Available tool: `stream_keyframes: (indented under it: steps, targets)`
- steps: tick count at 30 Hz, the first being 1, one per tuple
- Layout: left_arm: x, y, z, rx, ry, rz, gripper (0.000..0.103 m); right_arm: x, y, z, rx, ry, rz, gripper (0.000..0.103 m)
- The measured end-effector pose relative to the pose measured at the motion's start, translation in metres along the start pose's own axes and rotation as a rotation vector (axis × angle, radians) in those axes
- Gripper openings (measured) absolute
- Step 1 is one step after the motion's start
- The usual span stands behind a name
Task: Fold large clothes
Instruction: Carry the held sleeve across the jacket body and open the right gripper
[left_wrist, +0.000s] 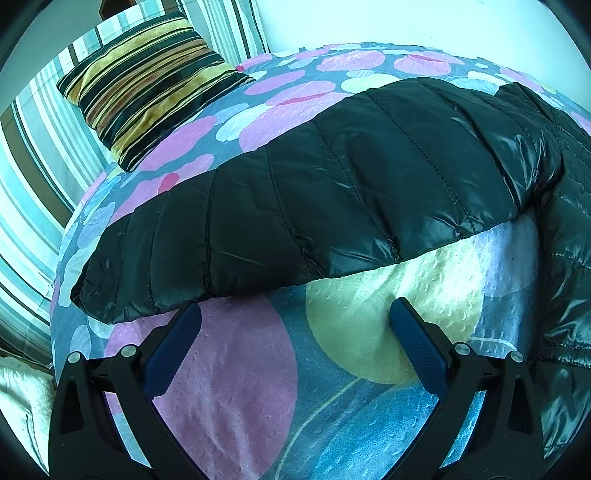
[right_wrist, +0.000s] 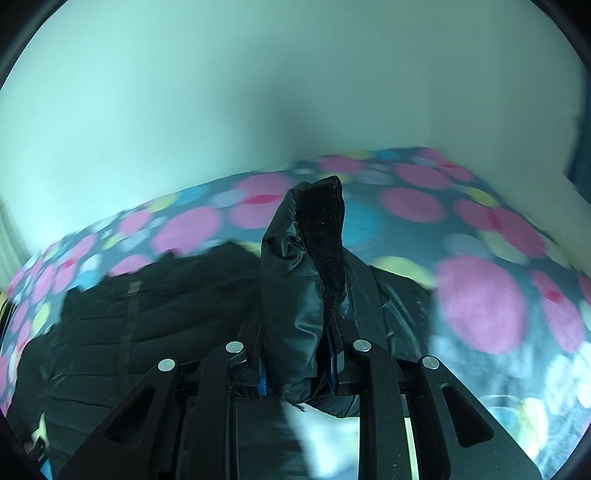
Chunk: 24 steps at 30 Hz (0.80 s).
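- My right gripper (right_wrist: 299, 369) is pinched tight on a thick bit of the black puffy jacket (right_wrist: 303, 295). The bit sticks up between the two fingers, with a fuzzy dark strip (right_wrist: 325, 236) on its edge.
- I think this bit is a cuff, a collar or a front edge. I cannot tell which.
- My left gripper (left_wrist: 295, 317) is wide open and holds nothing. Its blue pads (left_wrist: 413, 339) hang just over the bed cover (left_wrist: 236, 369).
- The jacket sleeve (left_wrist: 295, 206) lies flat on the bed cover, right past the tips of my open fingers. Its cuff end is near my left finger.
- The rest of the jacket spreads out to the right, in a shiny heap (left_wrist: 565, 258) along the edge of that view.
- The jacket looks soft and puffy, so I think it is light for its size. It will squash when I pinch it and puff back up when I let go.
- The cloth is shiny and smooth, so I think it is slippery. A small pinch could slide off.
- I would grab it at a stitched line or a thick edge, and take a deep bite there.
- For the sleeve, the cuff end looks like the best place to hold.
- A striped pillow (left_wrist: 147, 85) sits far back on the bed, well away from the jacket.
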<state>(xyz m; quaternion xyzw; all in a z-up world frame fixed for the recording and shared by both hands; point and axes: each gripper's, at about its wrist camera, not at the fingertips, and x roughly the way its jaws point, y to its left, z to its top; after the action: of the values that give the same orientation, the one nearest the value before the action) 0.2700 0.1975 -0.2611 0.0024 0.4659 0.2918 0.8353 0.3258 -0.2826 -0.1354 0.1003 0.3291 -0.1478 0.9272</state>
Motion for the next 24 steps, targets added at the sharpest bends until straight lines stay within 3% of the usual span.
stream_keyframes:
  steps: [12, 17, 24]
  targets:
    - [0.006, 0.013, 0.0, -0.044, 0.02, -0.063, 0.101, 0.003, 0.213, -0.03, -0.311, 0.04, 0.295, 0.022]
    - [0.008, 0.017, 0.001, -0.06, 0.027, -0.085, 0.101, 0.005, 0.269, -0.056, -0.407, 0.083, 0.362, 0.022]
    - [0.01, 0.019, 0.0, -0.075, 0.032, -0.104, 0.101, 0.014, 0.317, -0.095, -0.533, 0.175, 0.436, 0.022]
